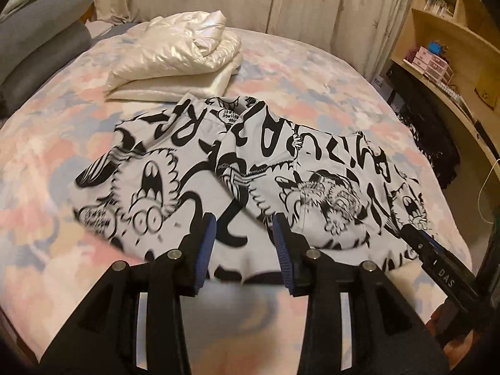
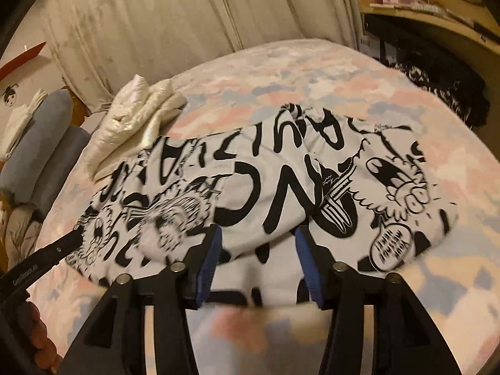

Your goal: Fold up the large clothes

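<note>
A light grey garment (image 1: 250, 168) with bold black cartoon prints lies folded in on itself across the bed. My left gripper (image 1: 243, 223) hovers over its near edge, blue pads apart and nothing pinched between them. In the right wrist view the same garment (image 2: 265, 187) spreads below my right gripper (image 2: 258, 236), which also stands open over the near hem with no cloth in its grip. The right gripper's tip (image 1: 415, 237) shows at the garment's right end. The left gripper's tip (image 2: 70, 242) shows at its left end, with a hand (image 2: 37, 337) behind it.
The pastel pink and blue bedspread (image 1: 312, 72) covers the bed. A folded shiny white padded jacket (image 1: 178, 53) lies behind the garment. Grey bolsters (image 1: 40, 40) sit at the left, curtains (image 1: 281, 0) at the back, and wooden shelves (image 1: 443, 50) and dark clothing (image 1: 428, 143) at the right.
</note>
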Tool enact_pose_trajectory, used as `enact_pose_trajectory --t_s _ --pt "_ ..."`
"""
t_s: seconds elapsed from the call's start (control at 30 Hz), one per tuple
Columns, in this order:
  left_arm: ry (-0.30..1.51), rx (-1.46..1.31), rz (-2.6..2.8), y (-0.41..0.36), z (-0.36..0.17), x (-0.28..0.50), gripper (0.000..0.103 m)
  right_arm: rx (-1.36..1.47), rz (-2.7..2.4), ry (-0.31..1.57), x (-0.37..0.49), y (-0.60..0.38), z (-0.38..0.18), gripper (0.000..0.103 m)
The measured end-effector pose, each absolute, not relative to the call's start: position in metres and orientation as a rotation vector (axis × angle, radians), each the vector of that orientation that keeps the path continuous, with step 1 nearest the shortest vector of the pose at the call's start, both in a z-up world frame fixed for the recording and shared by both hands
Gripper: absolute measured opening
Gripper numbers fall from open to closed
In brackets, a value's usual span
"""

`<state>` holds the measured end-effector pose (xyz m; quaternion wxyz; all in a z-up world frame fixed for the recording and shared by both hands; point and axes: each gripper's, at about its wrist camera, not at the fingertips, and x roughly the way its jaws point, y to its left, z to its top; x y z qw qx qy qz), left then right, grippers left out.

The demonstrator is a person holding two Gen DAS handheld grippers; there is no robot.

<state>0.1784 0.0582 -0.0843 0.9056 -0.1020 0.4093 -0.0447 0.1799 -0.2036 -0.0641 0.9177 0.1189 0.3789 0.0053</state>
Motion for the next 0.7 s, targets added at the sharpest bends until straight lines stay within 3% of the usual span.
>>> enact_pose_trajectory --t_s 0.23,0.37,0.7 --pt "0.843 -0.236 -0.094 0.065 -0.073 0.143 0.037 0.206 0.040 0.720 0.126 -0.187 -0.035 0.053" --pt "0.851 -0.264 -0.096 0.070 -0.076 0.132 0.045 0.176 0.059 0.697 0.108 -0.175 -0.027 0.053" --pt "0.908 -0.481 -0.160 0.099 -0.123 0.124 0.052 0.146 0.112 0.712 0.103 -0.164 -0.039 0.053"
